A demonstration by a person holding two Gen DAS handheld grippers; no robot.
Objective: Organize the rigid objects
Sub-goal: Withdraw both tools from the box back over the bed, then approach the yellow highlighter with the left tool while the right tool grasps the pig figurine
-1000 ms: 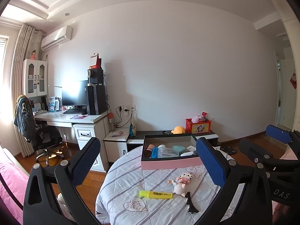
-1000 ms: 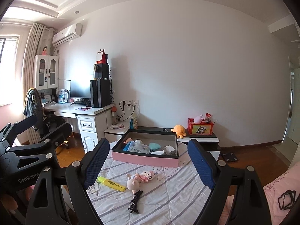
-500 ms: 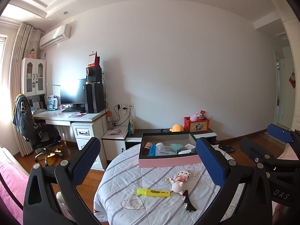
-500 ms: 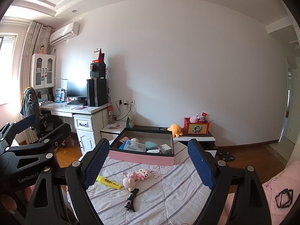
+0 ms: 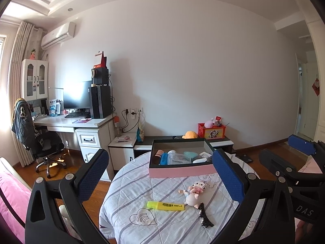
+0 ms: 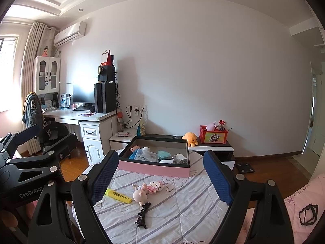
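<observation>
Meanwhile both grippers, left gripper [image 5: 160,179] and right gripper [image 6: 162,179], held spread, empty; yellow highlighter [image 5: 165,205] seen at 6 o'clock of pink box [image 5: 181,171]

Pink-sided storage box [image 5: 181,171], lidless, dark interior, sits at the table's far side and already holds several small items. Loose on the quilted cover in front of it: yellow highlighter [image 5: 165,205] lying flat, small pig-and-doll figurine [image 5: 194,193], and black hair clip [image 5: 204,216].

Pink box [image 5: 181,171], yellow highlighter [image 5: 165,205], grey-striped white cloth [image 5: 130,185], blue-padded tongs [image 5: 160,174].
</observation>
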